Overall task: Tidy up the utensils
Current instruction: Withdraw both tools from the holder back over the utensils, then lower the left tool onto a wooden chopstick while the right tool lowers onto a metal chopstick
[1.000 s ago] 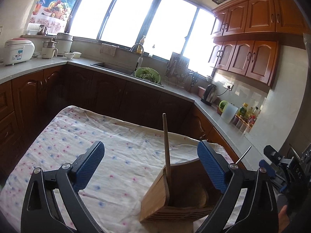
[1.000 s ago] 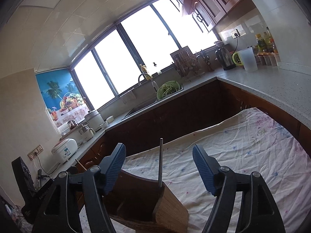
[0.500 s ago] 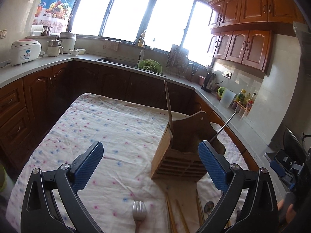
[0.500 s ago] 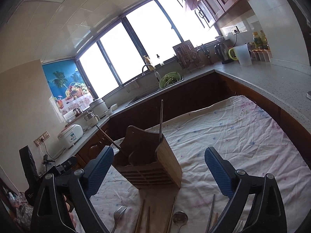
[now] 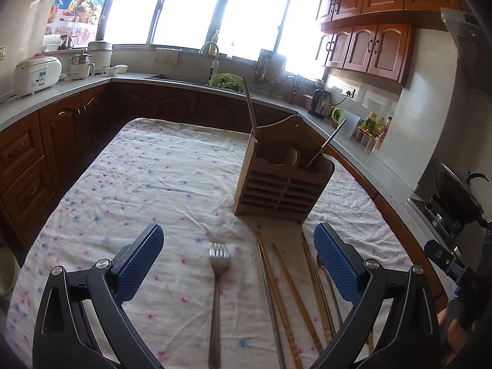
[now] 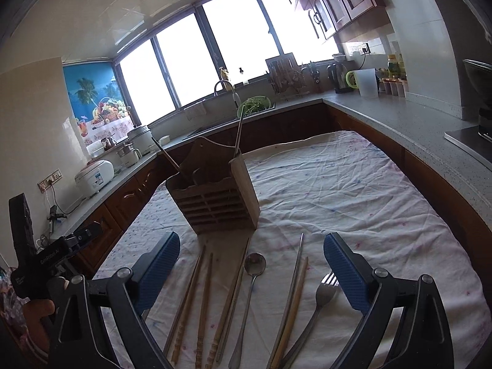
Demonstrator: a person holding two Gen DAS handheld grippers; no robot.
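A wooden utensil holder (image 5: 281, 181) stands on the floral cloth, with one wooden and one metal chopstick upright in it; it also shows in the right wrist view (image 6: 215, 198). In front of it lie a metal fork (image 5: 216, 279), several wooden chopsticks (image 5: 289, 295) and a metal one. The right wrist view shows the spoon (image 6: 250, 289), wooden chopsticks (image 6: 196, 301) and the fork (image 6: 319, 298). My left gripper (image 5: 238, 264) is open and empty above the fork. My right gripper (image 6: 252, 272) is open and empty above the spoon.
The table's cloth (image 5: 147, 178) runs to dark wooden cabinets (image 5: 61, 129) on the left and a grey counter (image 6: 399, 113) on the right. A sink with a green basket (image 5: 227, 80), a kettle and bottles stand on the counters. A stove (image 5: 455, 203) is at the right.
Both grippers have pulled back and tilted down from the holder. The holder now sits farther off, and the fork, spoon and chopsticks on the cloth have come into view.
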